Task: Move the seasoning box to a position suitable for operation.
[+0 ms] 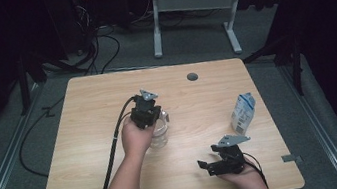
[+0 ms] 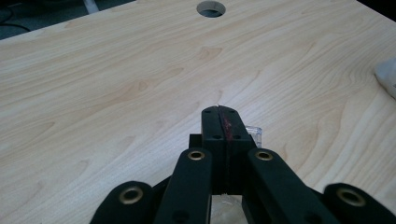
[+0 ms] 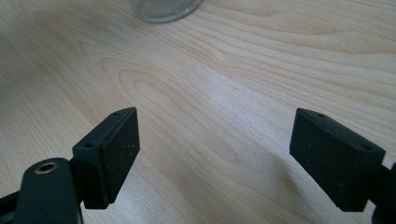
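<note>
My left gripper (image 1: 155, 115) is over the middle of the table, held from the near side by a hand, right above a clear jar (image 1: 158, 135). In the left gripper view its jaws (image 2: 219, 116) are pressed flat together, with a red smear along the seam. A clear edge of the jar (image 2: 253, 134) peeks out just behind and below them; I cannot tell whether anything thin is pinched. My right gripper (image 1: 207, 157) rests low near the front right of the table, open, its pads (image 3: 119, 149) wide apart over bare wood. The jar's base (image 3: 163, 8) lies far ahead of it.
A small blue-and-white carton (image 1: 243, 112) stands at the right of the wooden table (image 1: 87, 137); its pale corner (image 2: 386, 74) shows in the left gripper view. A round cable hole (image 1: 192, 77) is at the far edge. Black cables trail off the left side.
</note>
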{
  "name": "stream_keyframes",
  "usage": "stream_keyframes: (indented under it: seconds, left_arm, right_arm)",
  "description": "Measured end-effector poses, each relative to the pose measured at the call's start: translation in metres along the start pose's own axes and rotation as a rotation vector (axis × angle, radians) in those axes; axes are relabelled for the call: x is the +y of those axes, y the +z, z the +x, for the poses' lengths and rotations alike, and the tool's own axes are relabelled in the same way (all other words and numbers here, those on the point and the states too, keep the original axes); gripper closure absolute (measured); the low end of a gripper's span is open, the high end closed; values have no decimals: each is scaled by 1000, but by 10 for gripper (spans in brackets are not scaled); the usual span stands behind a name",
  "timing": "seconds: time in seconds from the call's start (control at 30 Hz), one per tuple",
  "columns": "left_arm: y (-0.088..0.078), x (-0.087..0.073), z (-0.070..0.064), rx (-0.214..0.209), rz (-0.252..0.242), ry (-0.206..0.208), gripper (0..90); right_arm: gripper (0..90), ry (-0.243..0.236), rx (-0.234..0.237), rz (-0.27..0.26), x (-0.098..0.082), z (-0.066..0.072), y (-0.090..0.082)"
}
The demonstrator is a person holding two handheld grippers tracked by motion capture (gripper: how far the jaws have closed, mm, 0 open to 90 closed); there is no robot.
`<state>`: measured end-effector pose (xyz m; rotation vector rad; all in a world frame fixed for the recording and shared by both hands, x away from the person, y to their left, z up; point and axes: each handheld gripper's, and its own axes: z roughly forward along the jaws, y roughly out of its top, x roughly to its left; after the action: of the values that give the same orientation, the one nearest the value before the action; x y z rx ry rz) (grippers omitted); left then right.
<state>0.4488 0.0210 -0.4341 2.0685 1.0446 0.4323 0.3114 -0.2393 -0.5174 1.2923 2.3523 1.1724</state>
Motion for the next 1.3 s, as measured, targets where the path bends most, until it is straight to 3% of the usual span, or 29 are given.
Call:
stream_keyframes:
  seconds: [0.63,0.73,0.83,1.0,1.13,1.3]
  left_arm:
    - [-34,-31,-14,-47,-19,-2,900]
    - [-47,-33,-9,-40,-71,-3,900]
    - [-62,-39,2,9,-114,4,900]
    - [-79,-63,25,39,-165,-46,900]
    - [-77,-88,35,59,-162,-59,895]
    - [-68,-112,33,47,-161,-56,858]
  right_arm:
    - [174,-22,3,10,0,5,2]
    - [186,-29,8,9,0,6,3]
    - [207,-34,10,6,0,7,2]
    - [239,-31,9,-5,0,7,1]
    - [239,-37,4,-5,-1,7,2]
    - [244,-44,-8,1,-1,7,4]
